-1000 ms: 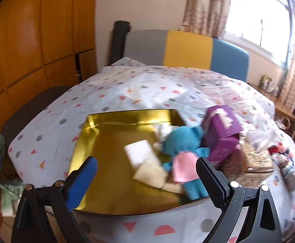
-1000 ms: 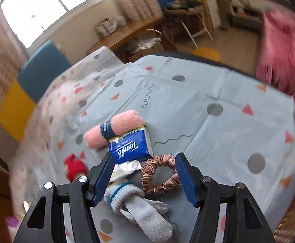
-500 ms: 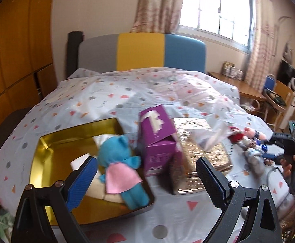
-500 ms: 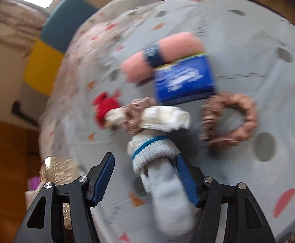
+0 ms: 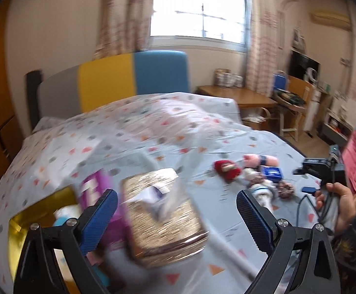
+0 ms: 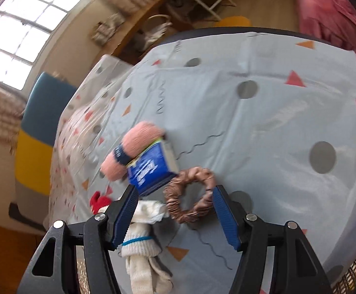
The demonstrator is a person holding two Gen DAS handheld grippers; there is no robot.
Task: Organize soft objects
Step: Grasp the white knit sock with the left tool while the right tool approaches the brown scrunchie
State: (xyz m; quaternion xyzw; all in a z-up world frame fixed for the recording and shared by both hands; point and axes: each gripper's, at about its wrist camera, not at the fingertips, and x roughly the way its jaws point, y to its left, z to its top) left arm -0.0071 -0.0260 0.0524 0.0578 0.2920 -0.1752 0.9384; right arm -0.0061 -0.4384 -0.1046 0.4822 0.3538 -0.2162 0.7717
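Left gripper point(image 5: 176, 216): blue-padded jaws spread wide, nothing between them, held above the near edge of the bed.
Right gripper point(image 6: 175, 214): jaws apart and empty, pointing down at the cluster of soft items; the brown satin scrunchie point(image 6: 190, 196) lies on the sheet in the gap between the pads, without visible contact.
Blue tissue packet point(image 6: 151, 170): just beyond the left pad, leaning against the pink rolled towel with a dark band point(image 6: 132, 153).
White sock with a blue stripe point(image 6: 141, 252): lies under the left finger, next to a crumpled white cloth point(image 6: 151, 212).
Small red plush toy point(image 5: 226, 169): on the sheet, left of the cluster.
Gold glitter box point(image 5: 163, 220): below the left gripper, beside a purple carton point(image 5: 96, 188) and a shiny gold tray point(image 5: 31, 210).
Bed cover point(image 6: 275, 122): pale blue plastic sheet with triangles and grey dots.
Person's hand point(image 5: 339, 201): at the right edge, gripping the right tool's handle.
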